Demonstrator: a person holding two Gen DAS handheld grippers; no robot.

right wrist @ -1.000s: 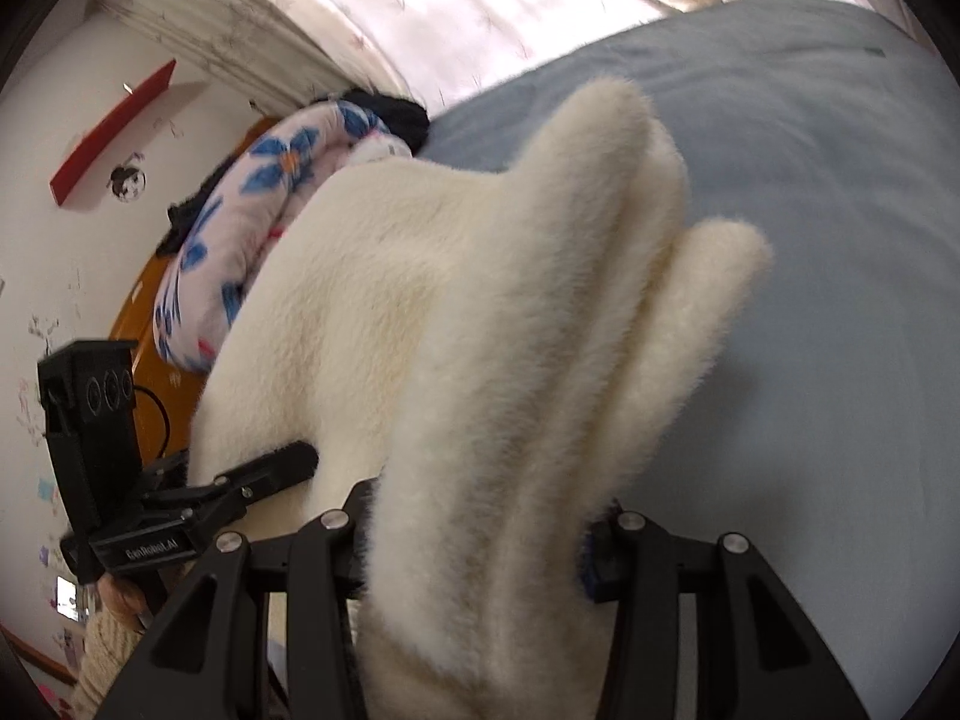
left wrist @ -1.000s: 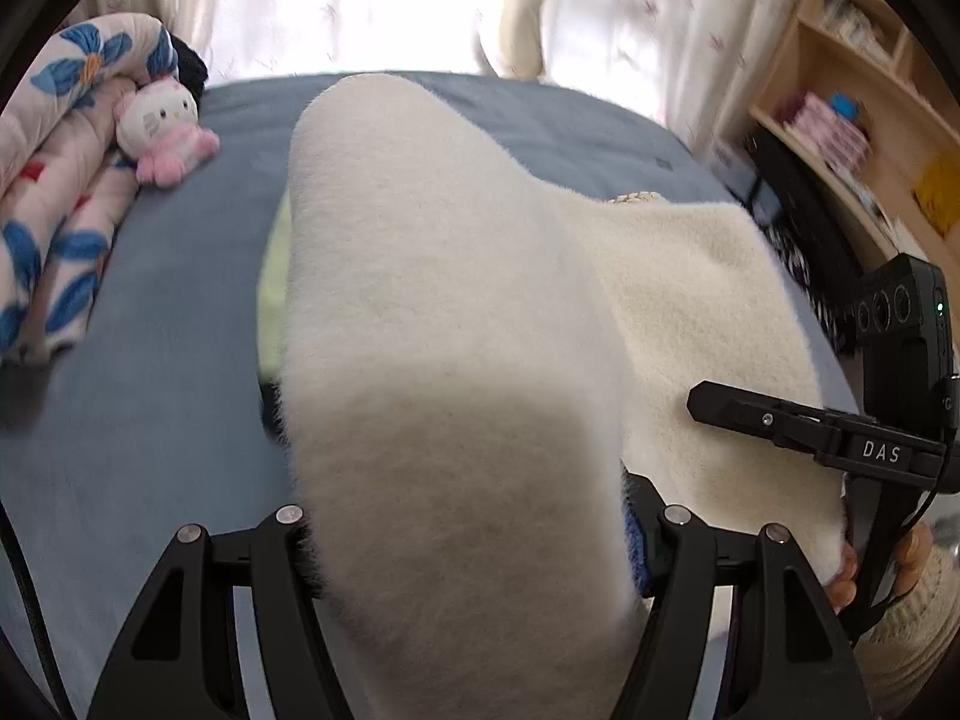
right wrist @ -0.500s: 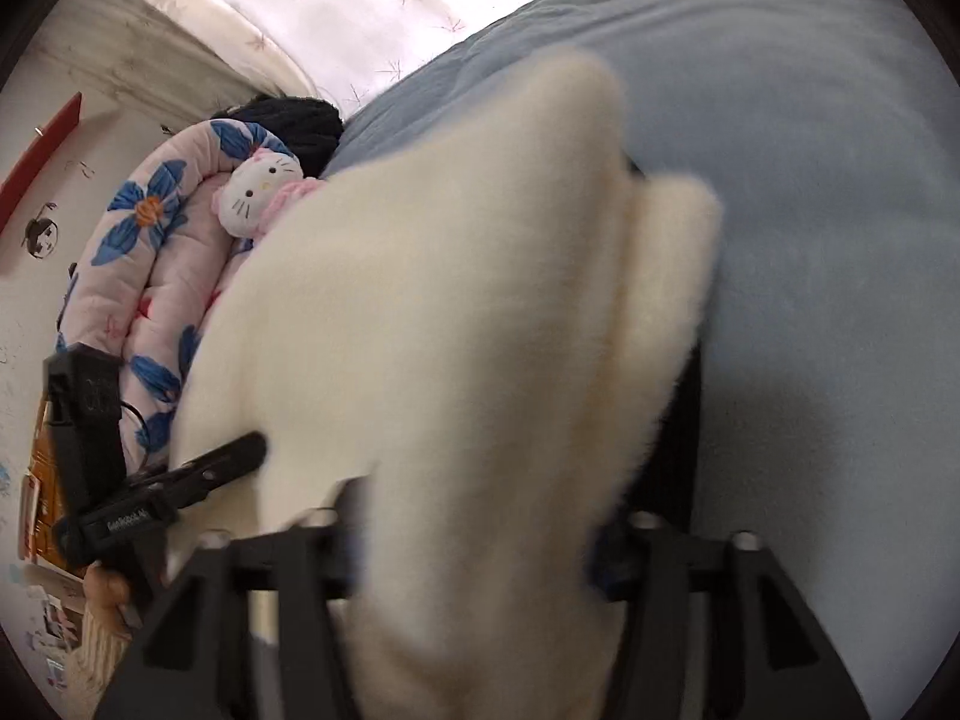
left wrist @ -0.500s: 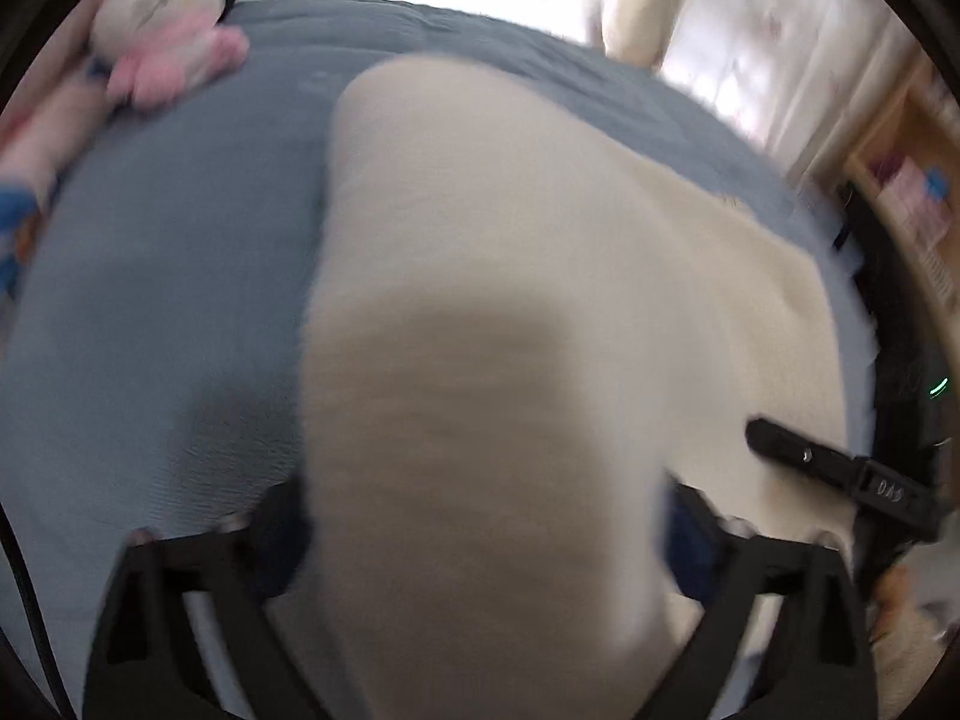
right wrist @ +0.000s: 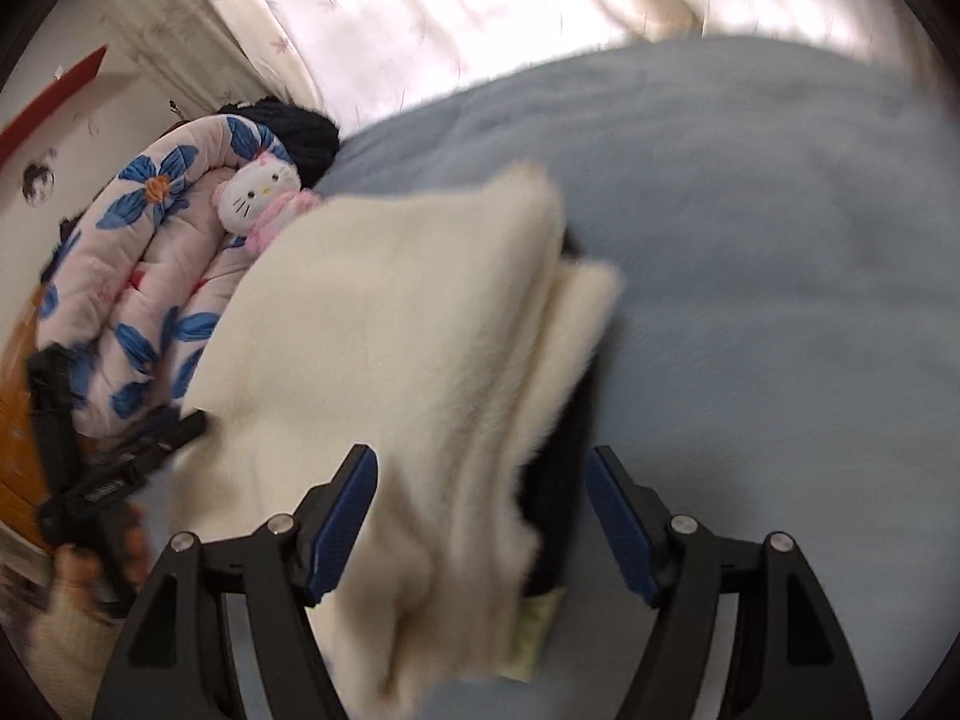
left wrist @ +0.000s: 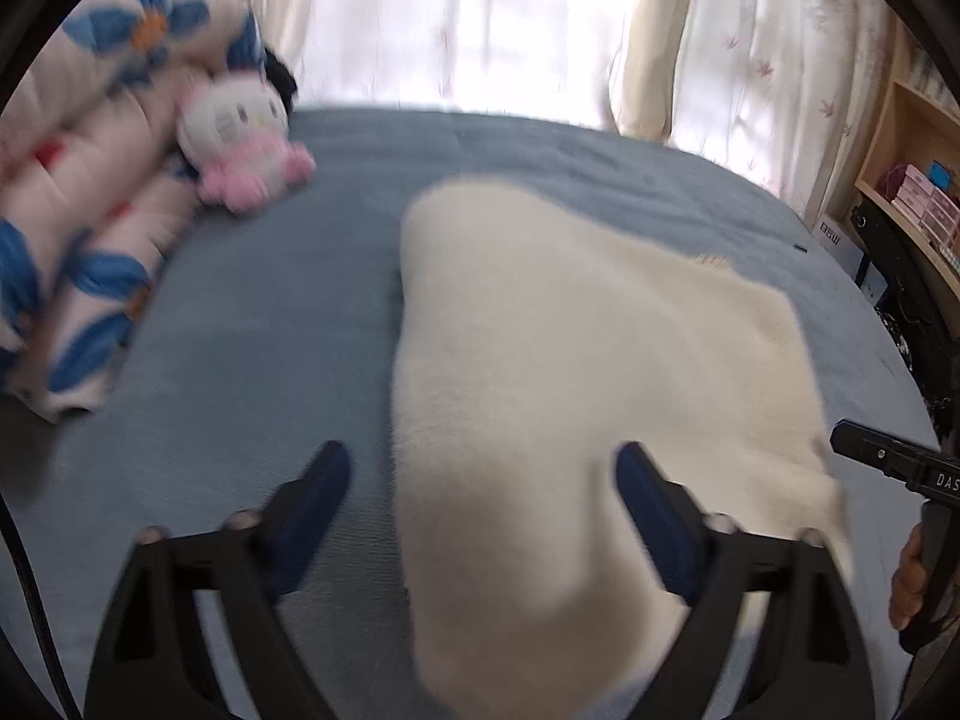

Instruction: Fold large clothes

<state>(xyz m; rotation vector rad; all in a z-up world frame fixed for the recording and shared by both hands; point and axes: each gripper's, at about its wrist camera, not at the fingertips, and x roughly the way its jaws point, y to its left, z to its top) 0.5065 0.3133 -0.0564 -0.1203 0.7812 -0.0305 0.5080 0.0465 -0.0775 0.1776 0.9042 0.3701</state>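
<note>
Cream fleece garment [left wrist: 576,372] at frame centre on blue bed [left wrist: 240,348]; left gripper [left wrist: 483,495] and right gripper [right wrist: 480,501] fingers spread apart around it.

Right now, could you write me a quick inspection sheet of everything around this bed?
Surface: blue bedspread.
Job's things: cream fleece garment, folded in layers on the bed; something dark under it.
Clutter: Hello Kitty plush beside a rolled floral quilt.
Grippers: left gripper and right gripper both open, fingers either side of the fleece.
Cables: thin black cable at the left edge.
Surroundings: curtained window, wooden shelves.
</note>
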